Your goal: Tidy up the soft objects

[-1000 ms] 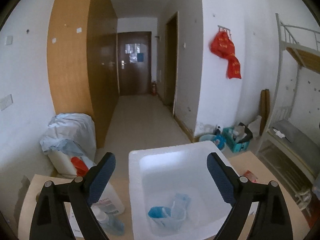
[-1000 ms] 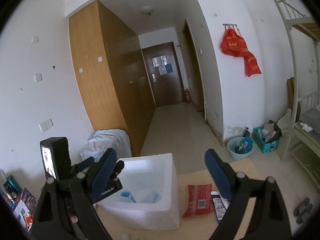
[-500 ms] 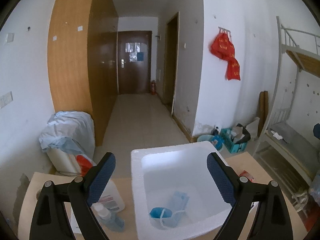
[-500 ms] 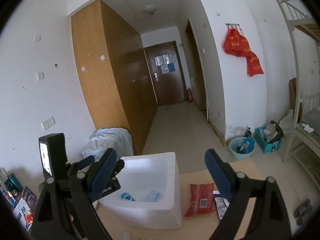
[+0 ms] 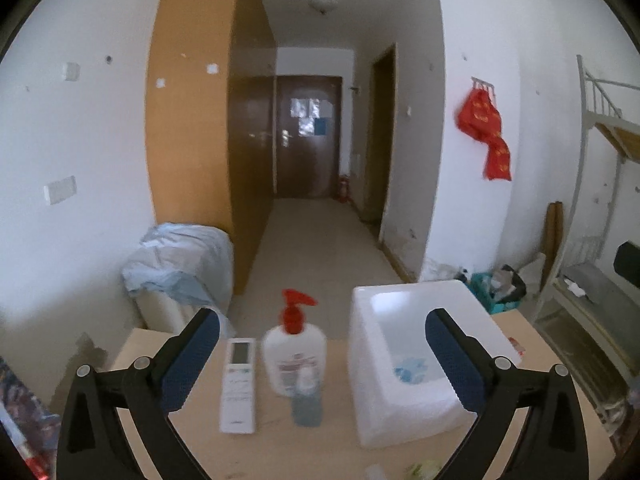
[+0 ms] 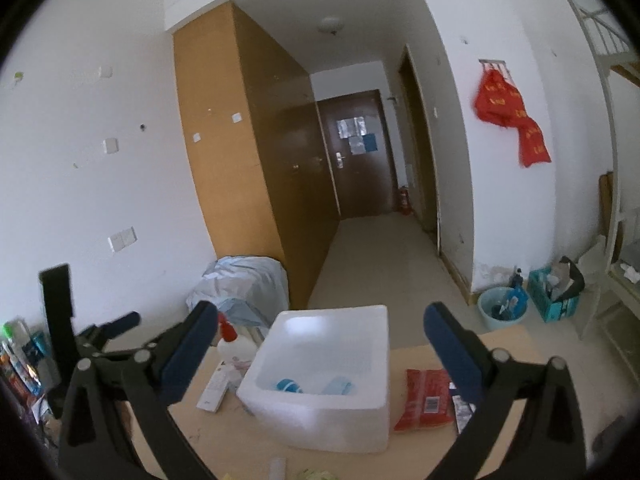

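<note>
A white foam box (image 5: 416, 364) stands on the wooden table (image 5: 276, 448), right of centre in the left wrist view; it also shows in the right wrist view (image 6: 332, 408). Blue soft items (image 5: 410, 372) lie on its floor, also in the right wrist view (image 6: 312, 386). A red soft packet (image 6: 426, 398) lies on the table just right of the box. My left gripper (image 5: 322, 356) is open and empty, held above the table left of the box. My right gripper (image 6: 320, 344) is open and empty, above the box.
A white pump bottle with a red top (image 5: 294, 354), a small blue bottle (image 5: 306, 400) and a white remote (image 5: 238, 384) stand left of the box. A silver packet (image 6: 462, 406) lies beside the red one. The left gripper's body (image 6: 96, 344) shows at the left in the right wrist view.
My left gripper has swung left and back from over the box, bringing the bottles and remote into view. My right gripper has drawn back slightly. Both stay open.
</note>
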Motion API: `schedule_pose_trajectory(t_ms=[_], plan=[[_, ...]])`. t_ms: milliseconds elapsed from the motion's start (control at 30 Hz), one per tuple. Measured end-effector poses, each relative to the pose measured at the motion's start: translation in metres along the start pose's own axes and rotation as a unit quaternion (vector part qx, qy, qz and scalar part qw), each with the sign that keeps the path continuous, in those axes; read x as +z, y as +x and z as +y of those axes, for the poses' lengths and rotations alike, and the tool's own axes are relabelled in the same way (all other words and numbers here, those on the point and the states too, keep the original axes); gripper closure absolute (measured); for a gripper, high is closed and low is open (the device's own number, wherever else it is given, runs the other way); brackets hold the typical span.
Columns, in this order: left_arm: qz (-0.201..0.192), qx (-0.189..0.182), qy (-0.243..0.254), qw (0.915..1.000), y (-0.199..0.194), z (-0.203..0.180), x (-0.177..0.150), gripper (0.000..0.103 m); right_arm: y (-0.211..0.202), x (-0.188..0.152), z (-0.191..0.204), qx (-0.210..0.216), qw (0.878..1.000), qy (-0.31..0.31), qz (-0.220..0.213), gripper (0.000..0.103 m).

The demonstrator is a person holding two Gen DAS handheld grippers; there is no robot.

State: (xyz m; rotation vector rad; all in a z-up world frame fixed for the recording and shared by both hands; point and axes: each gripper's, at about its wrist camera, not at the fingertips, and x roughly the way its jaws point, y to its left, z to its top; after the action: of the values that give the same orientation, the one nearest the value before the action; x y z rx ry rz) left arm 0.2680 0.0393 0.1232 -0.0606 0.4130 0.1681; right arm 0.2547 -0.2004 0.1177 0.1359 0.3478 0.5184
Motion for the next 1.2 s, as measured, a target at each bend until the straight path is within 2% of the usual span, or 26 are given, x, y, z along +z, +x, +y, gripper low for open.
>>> schedule_pose_trajectory(t_ms=[133,333,700,867,1200], plan=[[-0.015,0.023,-0.002,0.9996,-0.032,0.016,0.000,0.000,-0.006,-0.005,0.016,0.008,1.000,-0.013,0.008,0.000],[-0.032,0.018,-0.003,0.9993,-0.080,0.027,-0.003,0.000,-0.028,-0.013,0.034,0.012,1.000,-0.022,0.013,0.000],[-0.050,0.016,-0.009,0.9986,-0.143,0.035,-0.018,0.000,-0.072,-0.026,0.061,0.011,0.999,-0.041,0.005,0.000],[-0.055,0.008,-0.008,0.9984,-0.160,0.038,-0.029,0.000,-0.082,-0.040,0.067,0.015,0.999,-0.043,0.009,0.000],[-0.057,-0.015,0.003,0.9983,-0.179,0.032,-0.075,0.000,-0.088,-0.080,0.068,0.023,0.999,-0.031,0.012,0.000]])
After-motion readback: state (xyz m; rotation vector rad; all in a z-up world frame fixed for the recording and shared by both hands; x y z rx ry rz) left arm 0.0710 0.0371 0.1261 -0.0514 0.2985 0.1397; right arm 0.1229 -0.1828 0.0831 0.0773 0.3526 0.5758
